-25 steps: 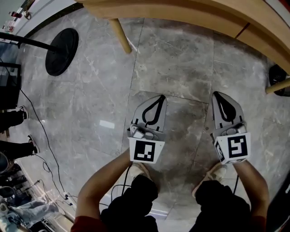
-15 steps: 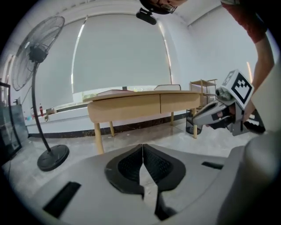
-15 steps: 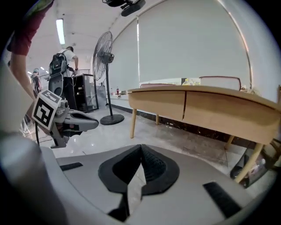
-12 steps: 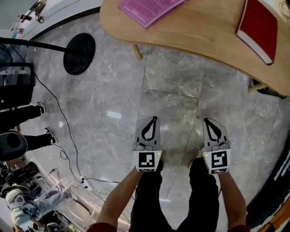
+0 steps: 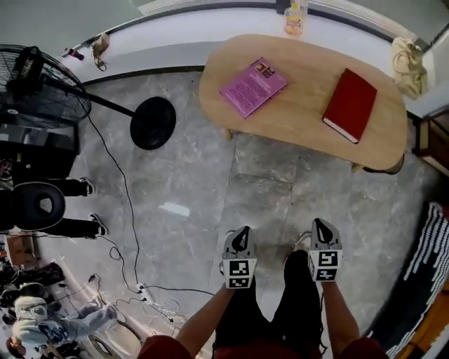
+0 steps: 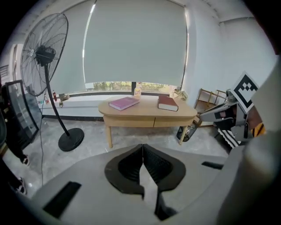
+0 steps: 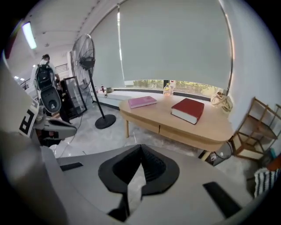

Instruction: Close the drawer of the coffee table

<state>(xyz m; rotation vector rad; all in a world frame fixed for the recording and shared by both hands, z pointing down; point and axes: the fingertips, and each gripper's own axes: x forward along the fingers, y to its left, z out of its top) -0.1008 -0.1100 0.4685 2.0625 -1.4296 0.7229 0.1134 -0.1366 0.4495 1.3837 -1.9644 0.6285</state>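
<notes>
The oval wooden coffee table (image 5: 302, 126) stands ahead of me, well beyond both grippers. Its two drawer fronts (image 6: 131, 121) sit flush under the top, with only a thin seam between them. A pink book (image 5: 253, 87) and a red book (image 5: 350, 104) lie on the top. My left gripper (image 5: 243, 231) and right gripper (image 5: 319, 223) are held side by side above my legs, both pointing toward the table. Each is shut with nothing between its jaws, as the left gripper (image 6: 142, 146) and the right gripper (image 7: 141, 146) show in their own views.
A standing fan with a round black base (image 5: 153, 123) is left of the table, and cables (image 5: 130, 231) trail over the marble floor. People sit at the far left. A wooden rack (image 7: 259, 132) and a striped rug (image 5: 421, 273) are on the right. A bottle (image 5: 294, 19) stands on the sill.
The head view has pulled up and back, so the whole table is now in sight. Both grippers look smaller and sit lower in the picture, farther from the table. Both stayed shut.
</notes>
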